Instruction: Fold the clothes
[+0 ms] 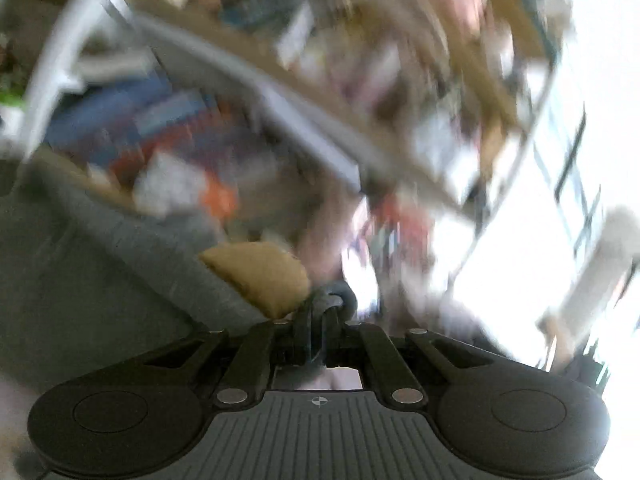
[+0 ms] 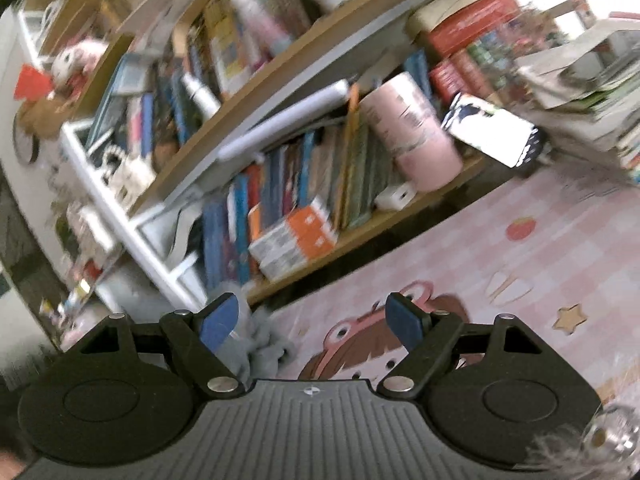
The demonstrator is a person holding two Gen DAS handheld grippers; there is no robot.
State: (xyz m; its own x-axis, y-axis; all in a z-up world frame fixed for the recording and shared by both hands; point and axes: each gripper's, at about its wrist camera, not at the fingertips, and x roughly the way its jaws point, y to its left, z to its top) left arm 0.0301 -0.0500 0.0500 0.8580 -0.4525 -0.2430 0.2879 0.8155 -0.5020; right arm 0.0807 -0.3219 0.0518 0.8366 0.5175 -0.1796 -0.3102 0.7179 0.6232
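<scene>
In the left wrist view, a grey garment (image 1: 120, 264) hangs across the lower left, with a tan patch (image 1: 260, 272) on it. My left gripper (image 1: 320, 320) is shut, its fingers pressed together on the cloth's edge by the patch. The view is heavily blurred. In the right wrist view, my right gripper (image 2: 314, 320) is open, its blue pads (image 2: 218, 322) wide apart and empty. A clump of fuzzy grey cloth (image 2: 260, 344) lies just inside the left finger, on a pink cartoon-print table cover (image 2: 520, 264).
A crowded bookshelf (image 2: 280, 184) with books, a pink cylinder (image 2: 412, 136) and boxes stands right behind the table's far edge. A stack of books (image 2: 592, 92) sits at the far right. A bright window (image 1: 540, 220) fills the right of the left wrist view.
</scene>
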